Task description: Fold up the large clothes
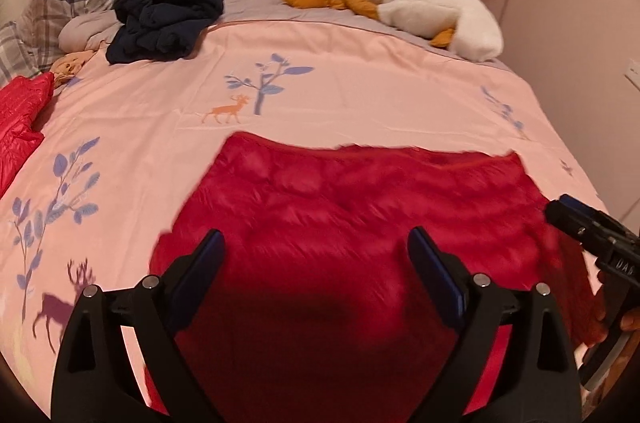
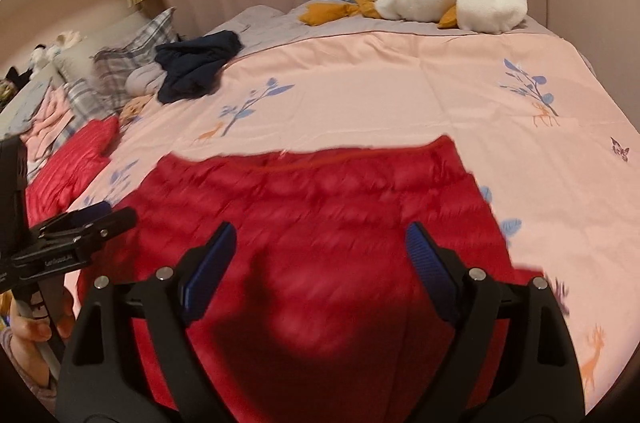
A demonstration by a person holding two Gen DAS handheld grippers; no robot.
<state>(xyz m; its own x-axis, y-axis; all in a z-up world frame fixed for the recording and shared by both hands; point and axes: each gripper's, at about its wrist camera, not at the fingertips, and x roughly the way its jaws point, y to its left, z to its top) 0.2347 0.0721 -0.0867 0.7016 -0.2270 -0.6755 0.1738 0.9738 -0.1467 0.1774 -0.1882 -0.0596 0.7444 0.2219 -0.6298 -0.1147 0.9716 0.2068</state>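
Left wrist view: red quilted garment (image 1: 340, 223) at 6 o'clock beneath left hand-held gripper (image 1: 316, 263), spread, empty; slippery fabric, likely misgrab.

Right wrist view: right hand-held gripper (image 2: 320, 259) likewise spread, empty.

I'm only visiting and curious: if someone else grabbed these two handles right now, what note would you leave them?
Left gripper: open, nothing held, above the red quilted garment.
Right gripper: open, nothing held, above the same garment.
The garment lies spread on the pink bedspread, near edge towards you; how far it is folded I cannot tell.
Waiting: dark navy garment, crumpled at the far left; second red piece at the left edge.
Next, probably: grip the red garment's near edge.
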